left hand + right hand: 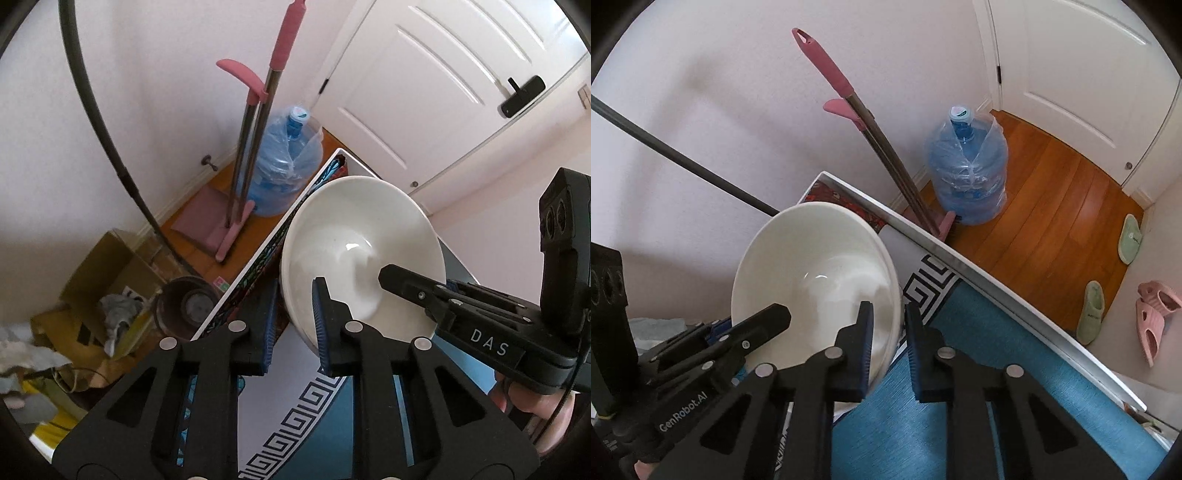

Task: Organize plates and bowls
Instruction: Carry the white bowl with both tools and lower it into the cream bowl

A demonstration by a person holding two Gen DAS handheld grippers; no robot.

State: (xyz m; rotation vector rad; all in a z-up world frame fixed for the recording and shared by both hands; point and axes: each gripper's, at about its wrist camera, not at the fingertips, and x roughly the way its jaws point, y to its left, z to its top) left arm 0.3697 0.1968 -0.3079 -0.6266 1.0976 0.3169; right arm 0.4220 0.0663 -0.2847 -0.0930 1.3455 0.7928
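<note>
In the left wrist view, the left gripper (293,321) pinches the near rim of a white bowl (354,236) at centre frame, its mouth tilted toward the camera. At right, the right gripper (388,275) clamps the opposite rim above the blue mat (317,443).

One white bowl (354,236) was in sight, and two black grippers: the left gripper (293,325) and the right gripper (889,350). One blue water jug (967,177) stood on the floor beside one pink-handled mop (849,96). There were four slippers, two green (1091,314) and two pink (1152,314). One cardboard box (99,280) and one round dark bin (188,302) sat near the wall, and one white door (443,85) showed.
</note>
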